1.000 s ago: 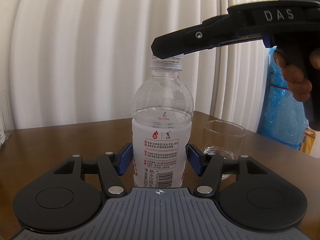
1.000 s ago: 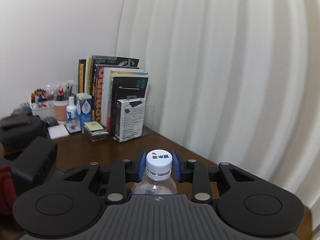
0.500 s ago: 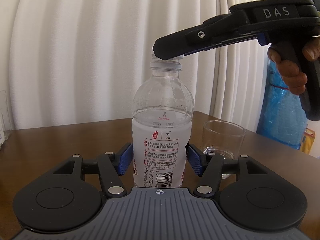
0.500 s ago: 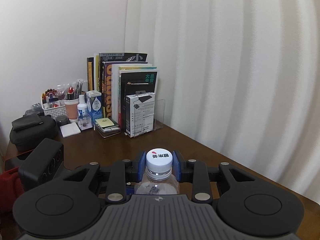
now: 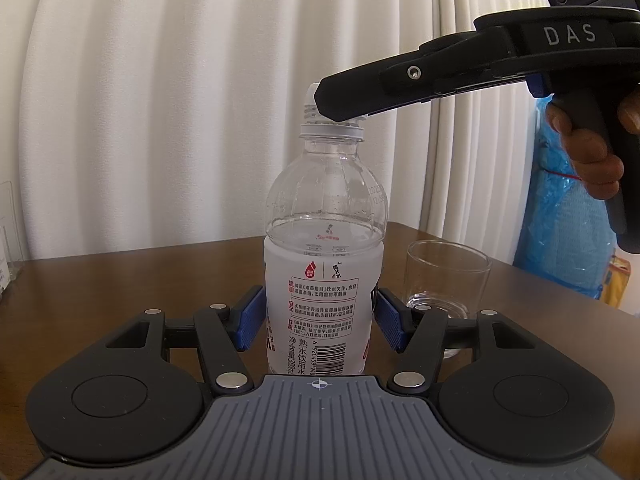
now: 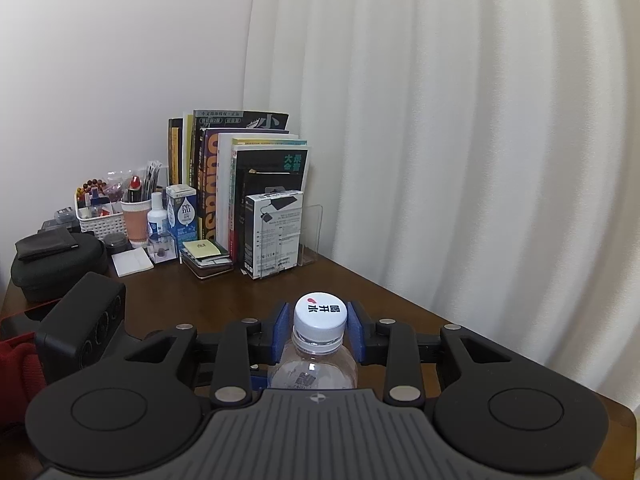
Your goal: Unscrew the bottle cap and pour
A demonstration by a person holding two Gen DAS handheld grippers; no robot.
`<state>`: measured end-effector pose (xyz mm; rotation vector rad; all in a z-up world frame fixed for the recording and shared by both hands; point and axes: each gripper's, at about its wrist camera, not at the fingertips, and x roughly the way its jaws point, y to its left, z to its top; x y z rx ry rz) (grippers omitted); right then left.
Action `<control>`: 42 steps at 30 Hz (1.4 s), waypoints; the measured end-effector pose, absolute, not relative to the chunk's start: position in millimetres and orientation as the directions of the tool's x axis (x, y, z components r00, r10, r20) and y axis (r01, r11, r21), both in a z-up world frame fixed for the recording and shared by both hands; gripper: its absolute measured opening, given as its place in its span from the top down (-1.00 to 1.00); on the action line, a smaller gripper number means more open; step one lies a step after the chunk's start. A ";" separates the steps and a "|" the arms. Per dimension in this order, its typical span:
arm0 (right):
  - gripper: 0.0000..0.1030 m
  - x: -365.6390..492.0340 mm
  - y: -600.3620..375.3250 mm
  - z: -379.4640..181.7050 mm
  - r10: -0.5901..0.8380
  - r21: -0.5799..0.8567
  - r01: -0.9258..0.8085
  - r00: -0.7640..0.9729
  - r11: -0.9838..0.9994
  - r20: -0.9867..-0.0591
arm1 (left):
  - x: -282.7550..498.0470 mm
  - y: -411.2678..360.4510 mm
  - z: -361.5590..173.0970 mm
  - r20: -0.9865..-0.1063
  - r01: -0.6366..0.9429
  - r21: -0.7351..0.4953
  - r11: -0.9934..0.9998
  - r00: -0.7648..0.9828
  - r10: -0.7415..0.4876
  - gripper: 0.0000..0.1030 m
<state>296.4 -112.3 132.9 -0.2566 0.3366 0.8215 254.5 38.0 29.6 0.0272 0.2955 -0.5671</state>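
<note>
The clear plastic water bottle with a white printed label stands upright at the centre of the left wrist view on the brown wooden tabletop, its round white screw cap low in the middle of the right wrist view. The right hand-held gripper has its blue pads pinching the cap from both sides, and the threads showing under the cap suggest it is nearly free. The left hand-held gripper brackets the labelled body with its blue pads touching or just beside it; the pictures do not settle whether it squeezes. To do this step well, the left one should brace the bottle low without crushing the thin wall, while the right keeps level over the neck, turning, then lifting straight up. The short clear drinking glass waits just beside the bottle at the right of the frame.
</note>
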 end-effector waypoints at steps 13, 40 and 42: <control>0.37 303.2 -104.3 136.0 0.659 -0.136 -0.759 0.627 0.636 -0.415 | 255.3 37.5 28.7 -0.285 0.533 -0.053 0.844 0.802 -0.525 -0.16; 0.36 297.3 -110.4 133.1 0.667 -0.124 -0.758 0.628 0.640 -0.400 | 259.0 38.9 30.8 -0.285 0.537 -0.055 0.842 0.799 -0.529 -0.16; 0.35 295.9 -111.2 133.1 0.666 -0.126 -0.757 0.630 0.641 -0.399 | 258.9 39.4 30.8 -0.286 0.536 -0.056 0.842 0.800 -0.528 -0.16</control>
